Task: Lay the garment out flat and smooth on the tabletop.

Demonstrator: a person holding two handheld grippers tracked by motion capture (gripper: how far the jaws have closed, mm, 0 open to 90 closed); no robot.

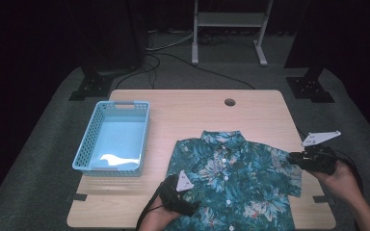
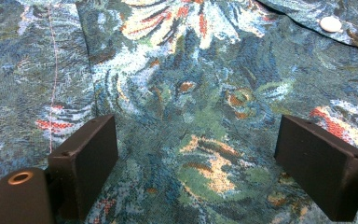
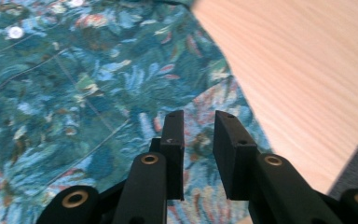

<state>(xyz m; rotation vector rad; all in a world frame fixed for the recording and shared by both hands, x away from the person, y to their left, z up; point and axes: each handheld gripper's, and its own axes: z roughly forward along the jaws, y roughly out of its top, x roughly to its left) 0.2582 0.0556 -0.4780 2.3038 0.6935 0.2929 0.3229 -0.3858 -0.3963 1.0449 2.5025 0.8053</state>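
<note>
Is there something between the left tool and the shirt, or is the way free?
Nothing visible is in the way. The left tool hangs right above the shirt with its jaws wide apart, and only the flowered cloth lies between and below them.

A teal floral-print short-sleeved shirt (image 1: 231, 183) lies flat on the pale wooden counter (image 1: 197, 108), at the near right part, collar toward the far edge. A light blue perforated plastic basket (image 1: 113, 137) stands on the counter to the left of the shirt, apart from it. A round cable hole (image 1: 230, 102) sits in the counter behind the shirt, near the far edge. The left claw (image 1: 185, 185) is over the shirt's near left part; the right claw (image 1: 294, 158) is at the shirt's right sleeve.
</note>
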